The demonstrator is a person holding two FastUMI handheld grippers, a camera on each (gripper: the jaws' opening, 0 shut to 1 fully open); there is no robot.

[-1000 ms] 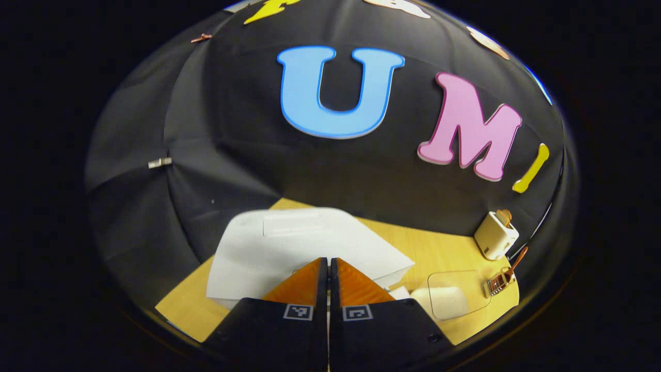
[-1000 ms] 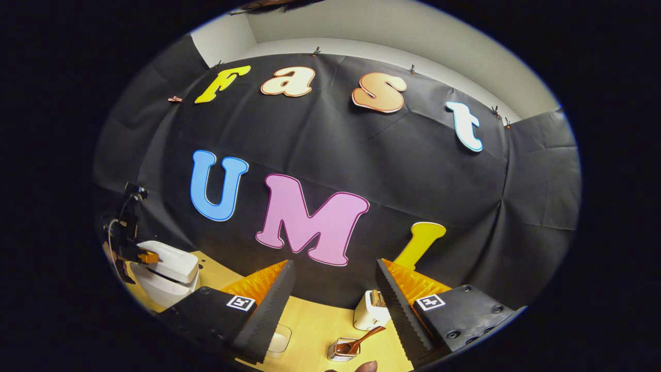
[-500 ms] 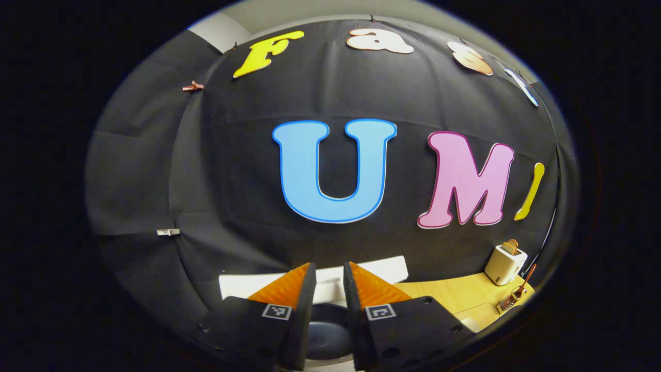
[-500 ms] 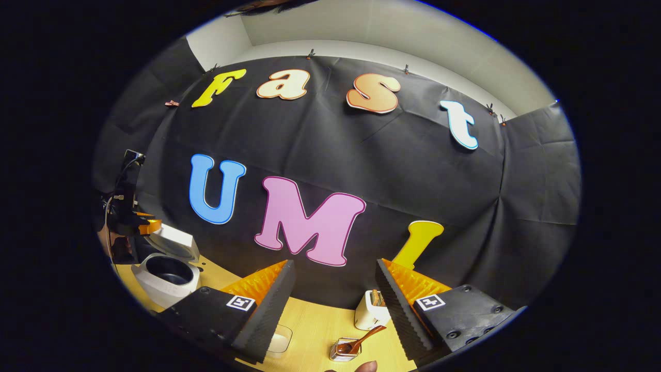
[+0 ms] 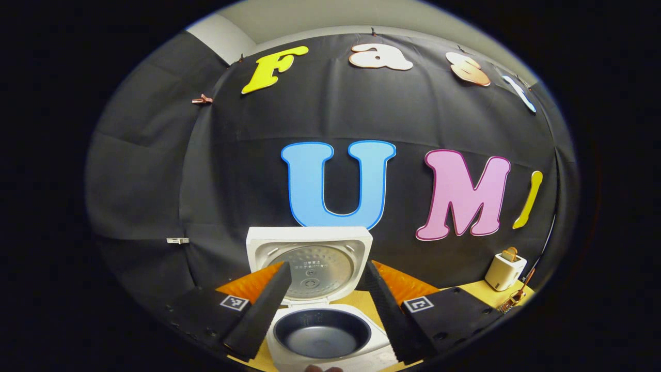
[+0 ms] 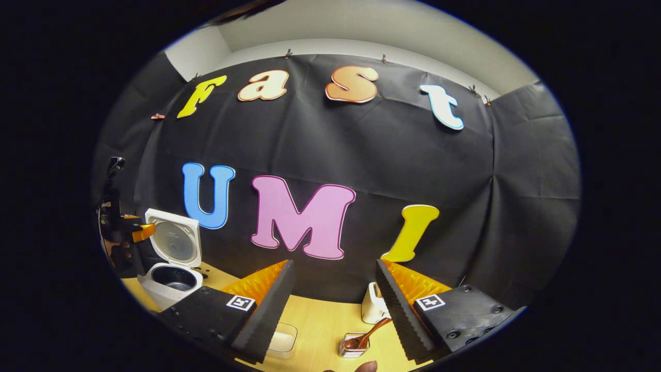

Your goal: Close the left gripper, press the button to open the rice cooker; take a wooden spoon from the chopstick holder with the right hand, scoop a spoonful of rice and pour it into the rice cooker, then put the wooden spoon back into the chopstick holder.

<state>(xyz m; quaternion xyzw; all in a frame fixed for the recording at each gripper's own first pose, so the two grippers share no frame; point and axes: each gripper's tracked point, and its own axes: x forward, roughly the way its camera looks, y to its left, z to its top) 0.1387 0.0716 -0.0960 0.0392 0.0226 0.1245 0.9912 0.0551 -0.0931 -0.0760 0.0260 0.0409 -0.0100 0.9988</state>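
Both hand-held grippers wide, left, right; rice cooker open, front cut off; wooden spoon partly hidden.

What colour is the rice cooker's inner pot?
Dark grey pot, in a white cooker; clearest in the left gripper view.

On the table, the rice cooker stands far left of the chopstick holder.
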